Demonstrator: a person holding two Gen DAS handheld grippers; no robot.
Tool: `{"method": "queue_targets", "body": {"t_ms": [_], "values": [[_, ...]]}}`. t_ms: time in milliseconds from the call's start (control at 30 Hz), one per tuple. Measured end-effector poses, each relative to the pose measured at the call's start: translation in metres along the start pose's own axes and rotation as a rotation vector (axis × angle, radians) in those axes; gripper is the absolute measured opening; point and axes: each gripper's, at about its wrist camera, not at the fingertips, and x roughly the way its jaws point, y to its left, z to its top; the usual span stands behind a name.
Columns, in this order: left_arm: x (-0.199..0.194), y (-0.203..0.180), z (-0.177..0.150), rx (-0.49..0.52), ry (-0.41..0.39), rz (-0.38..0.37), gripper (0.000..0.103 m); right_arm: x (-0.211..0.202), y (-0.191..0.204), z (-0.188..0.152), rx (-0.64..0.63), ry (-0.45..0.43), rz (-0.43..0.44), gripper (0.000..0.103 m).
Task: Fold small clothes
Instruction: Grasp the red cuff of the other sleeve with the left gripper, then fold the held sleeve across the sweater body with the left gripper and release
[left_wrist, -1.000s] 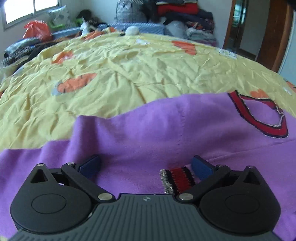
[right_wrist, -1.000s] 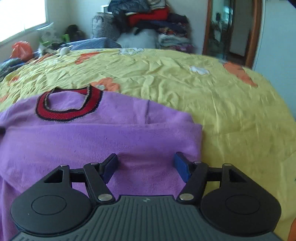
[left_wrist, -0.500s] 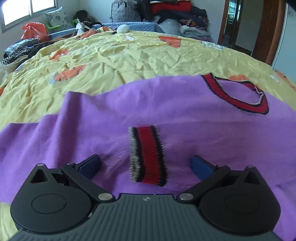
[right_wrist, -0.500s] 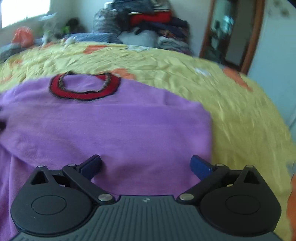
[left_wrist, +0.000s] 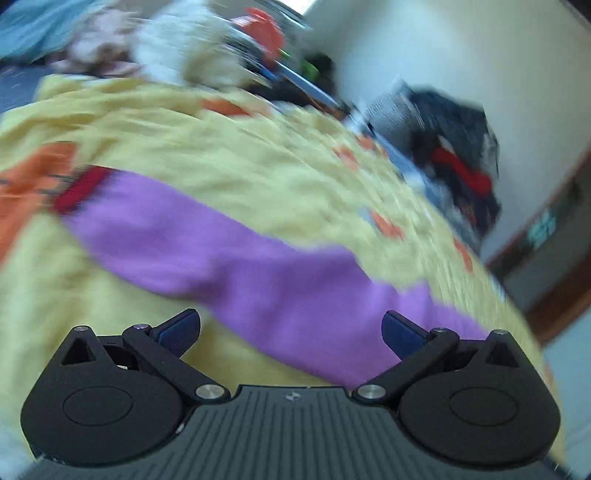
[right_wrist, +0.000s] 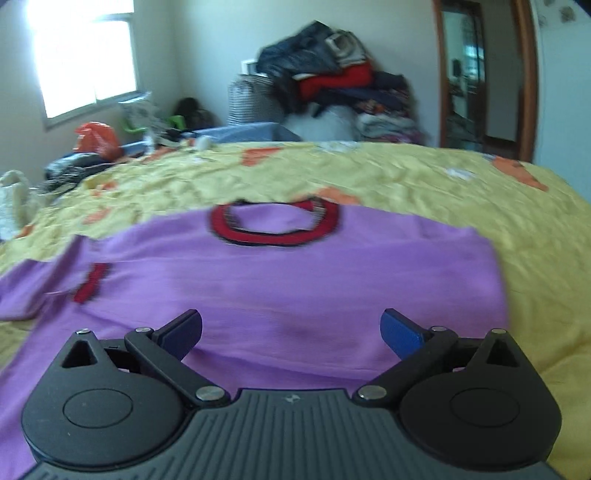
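A small purple sweater (right_wrist: 295, 280) with a red and black collar (right_wrist: 273, 221) lies flat on the yellow bedspread (right_wrist: 406, 184). One sleeve is folded over the body, its red cuff (right_wrist: 90, 282) at the left. My right gripper (right_wrist: 291, 328) is open and empty above the sweater's lower part. In the blurred, tilted left wrist view a purple sleeve (left_wrist: 236, 254) stretches out over the bedspread (left_wrist: 221, 147), ending in a red cuff (left_wrist: 79, 188). My left gripper (left_wrist: 290, 330) is open and empty above that sleeve's near end.
A pile of clothes (right_wrist: 340, 88) and a striped bag (right_wrist: 247, 99) stand beyond the bed's far side. An orange bag (right_wrist: 96, 138) and clutter lie under the window at the left. A wooden door frame (right_wrist: 528, 81) is at the right.
The left gripper has swung sharply left and tilted, from over the folded cuff to an outstretched sleeve. The right gripper has pulled back and centred on the sweater. Both stay open.
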Motion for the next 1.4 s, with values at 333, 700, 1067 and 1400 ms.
{"method": "queue_targets", "body": {"t_ms": [333,700,1067,1400], "values": [[-0.003,0.107,0.063,-0.383,-0.040,-0.080,0.103,0.005,0.036,-0.008,0.003,0.009,0.137,0.103],[0.027,0.126,0.078,-0.515,0.014,-0.033,0.004,-0.003,0.047,-0.011,0.039,-0.010,0.153,0.103],[-0.009,0.013,0.138,-0.152,-0.132,-0.057,0.003,0.002,0.047,-0.007,0.074,0.021,0.153,0.103],[-0.041,-0.147,0.151,0.110,-0.212,-0.281,0.003,-0.001,0.027,-0.015,0.160,0.032,0.127,0.103]]}}
